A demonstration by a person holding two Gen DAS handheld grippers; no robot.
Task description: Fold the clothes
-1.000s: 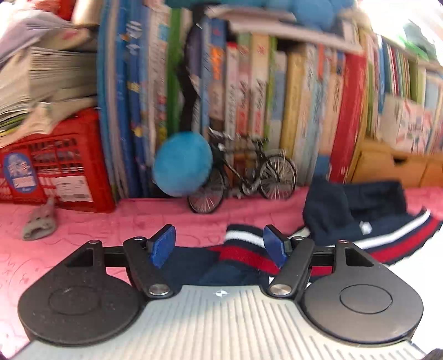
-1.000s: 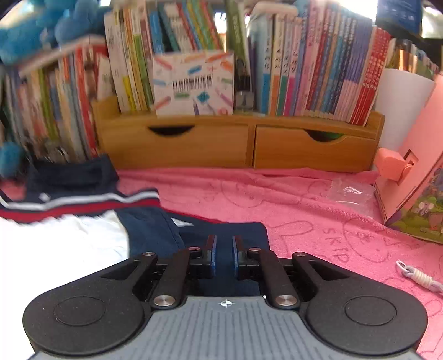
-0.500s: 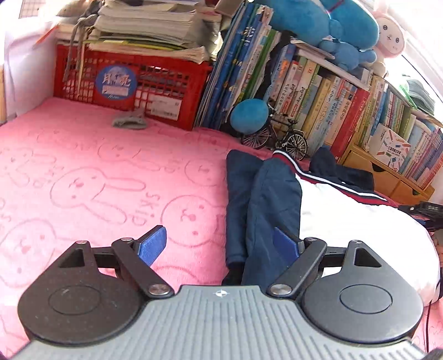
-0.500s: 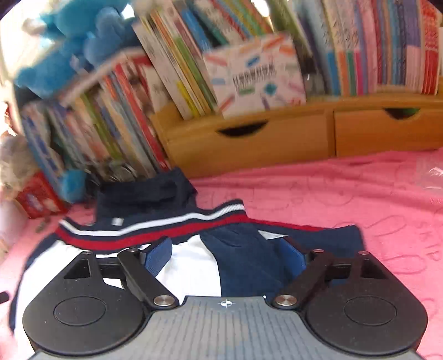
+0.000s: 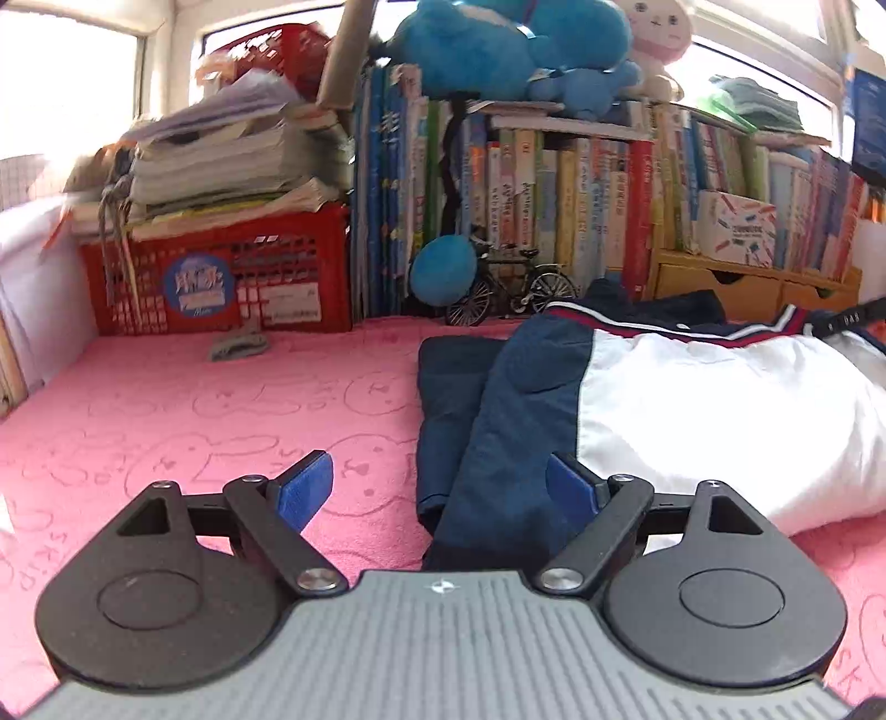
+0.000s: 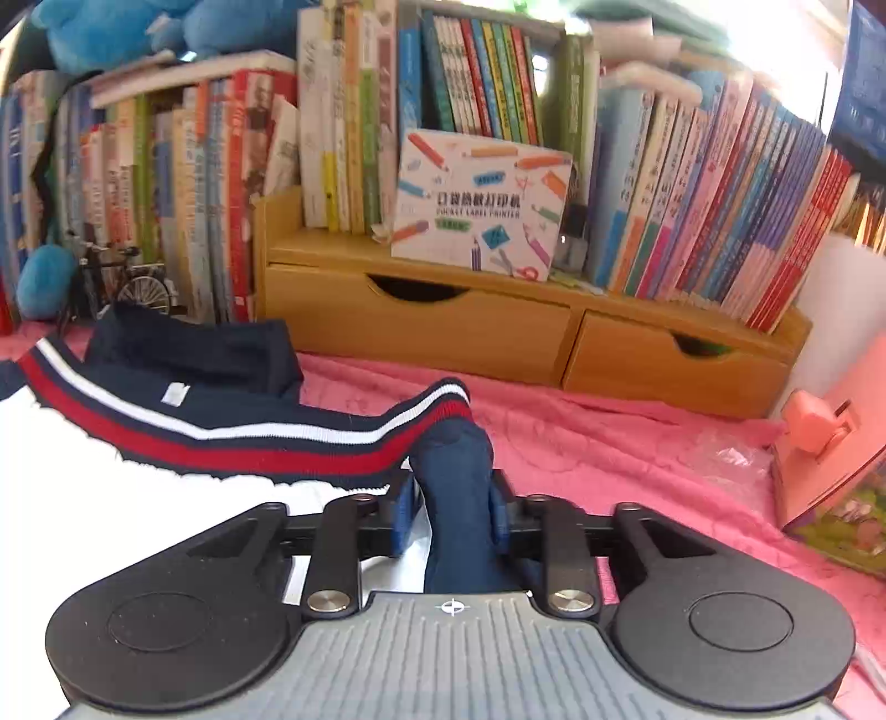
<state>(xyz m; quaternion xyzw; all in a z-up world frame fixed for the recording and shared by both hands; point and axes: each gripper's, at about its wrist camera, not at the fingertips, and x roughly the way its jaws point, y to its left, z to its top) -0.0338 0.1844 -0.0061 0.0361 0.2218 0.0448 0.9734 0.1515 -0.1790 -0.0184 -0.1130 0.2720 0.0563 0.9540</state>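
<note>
Fingers (image 6: 501,512) of the right gripper (image 6: 451,518) pinch the navy sleeve (image 6: 457,498) of the navy-and-white striped jacket (image 5: 692,421); left gripper (image 5: 440,490) fingers gape wide beside that jacket, over the pink towel (image 5: 194,421).

right gripper (image 6: 453,512) pinching navy sleeve (image 6: 457,487), pink towel (image 6: 609,443)

A pink blanket (image 5: 194,421) with rabbit outlines covers the surface ahead of me. At its back stands a red crate (image 5: 221,277) stacked with papers (image 5: 221,160), a grey rag (image 5: 238,344) lying just before it. Right of the crate is a row of books (image 5: 554,210), with a blue ball (image 5: 443,270) and toy bicycle (image 5: 512,291) in front. Plush toys (image 5: 515,44) sit on top. A wooden drawer unit (image 6: 498,338) carries a label-printer box (image 6: 479,205).
</note>
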